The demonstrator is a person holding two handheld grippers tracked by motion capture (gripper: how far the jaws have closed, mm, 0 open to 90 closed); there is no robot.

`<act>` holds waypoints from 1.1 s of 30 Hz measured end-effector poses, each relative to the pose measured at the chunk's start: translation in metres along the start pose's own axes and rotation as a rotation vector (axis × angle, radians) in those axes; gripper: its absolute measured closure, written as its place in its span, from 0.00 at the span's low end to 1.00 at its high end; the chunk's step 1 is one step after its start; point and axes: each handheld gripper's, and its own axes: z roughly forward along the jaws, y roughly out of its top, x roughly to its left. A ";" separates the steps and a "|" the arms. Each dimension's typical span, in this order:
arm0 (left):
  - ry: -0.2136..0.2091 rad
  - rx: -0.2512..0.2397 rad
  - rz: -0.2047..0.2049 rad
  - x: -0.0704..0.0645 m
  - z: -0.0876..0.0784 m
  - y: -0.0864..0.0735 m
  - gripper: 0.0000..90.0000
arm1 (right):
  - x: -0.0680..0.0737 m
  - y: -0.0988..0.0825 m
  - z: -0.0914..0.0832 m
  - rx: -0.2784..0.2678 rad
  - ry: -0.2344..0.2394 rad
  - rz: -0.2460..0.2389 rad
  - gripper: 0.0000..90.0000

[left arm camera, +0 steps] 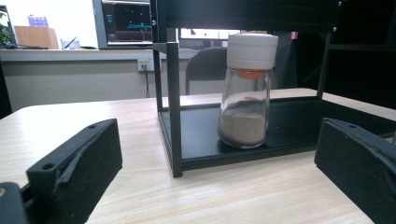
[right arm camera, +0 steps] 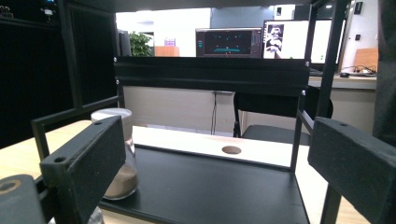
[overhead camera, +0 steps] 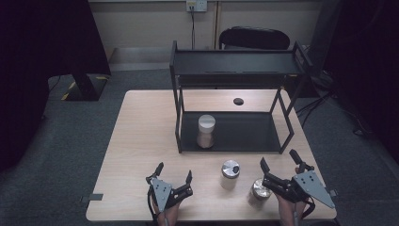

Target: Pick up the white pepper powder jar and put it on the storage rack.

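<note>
One jar [overhead camera: 206, 131] on rack shelf [overhead camera: 244, 134] | two jars [overhead camera: 230, 174] left on worktop [overhead camera: 136, 141] | our left gripper [overhead camera: 175, 175] and right gripper [overhead camera: 278, 165] fingers open, empty.

I can read no words, labels or numbers anywhere; the screens behind my rack are too blurred.
</note>
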 end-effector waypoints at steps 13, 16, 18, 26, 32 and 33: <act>-0.001 0.001 0.000 0.000 0.000 0.000 0.00 | 0.018 0.010 0.002 -0.018 0.048 -0.028 0.04; -0.001 0.001 0.000 0.000 0.000 0.000 0.00 | 0.020 0.011 0.002 -0.023 0.053 -0.020 0.04; -0.001 0.001 0.000 0.000 0.000 0.000 0.00 | 0.021 0.012 0.001 -0.027 0.056 -0.019 0.04; 0.001 0.001 0.000 0.000 0.000 0.000 0.00 | 0.030 0.014 0.000 -0.035 0.095 -0.017 0.05; 0.001 0.000 0.000 0.000 0.000 0.000 0.00 | 0.046 0.012 0.001 -0.040 0.140 -0.005 0.06; 0.001 0.000 0.000 0.000 0.000 0.000 0.00 | 0.049 0.012 0.001 -0.040 0.147 -0.008 0.06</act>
